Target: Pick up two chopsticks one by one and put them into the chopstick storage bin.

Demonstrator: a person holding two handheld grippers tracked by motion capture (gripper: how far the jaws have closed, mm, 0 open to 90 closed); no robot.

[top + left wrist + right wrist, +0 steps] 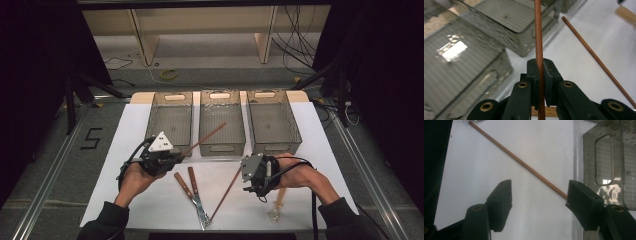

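Note:
My left gripper [172, 156] is shut on a thin brown chopstick [205, 138], whose free end reaches over the front of the middle grey bin [222, 148]. In the left gripper view the pads [534, 72] clamp the chopstick [538, 30] near its lower end. A second chopstick [226, 192] lies slanted on the white table between the hands. My right gripper [248, 186] hovers beside its upper end. In the right gripper view the gripper [539, 188] is open, with nothing between the jaws, and that chopstick [519, 161] runs past the right fingertip.
Three grey see-through bins stand in a row at the back: left [150, 117], middle, right [275, 147]. Two wooden-handled forks [192, 192] lie crossed at the front centre. A wooden-handled spoon [277, 205] lies under my right hand. Dark floor surrounds the white table [125, 165].

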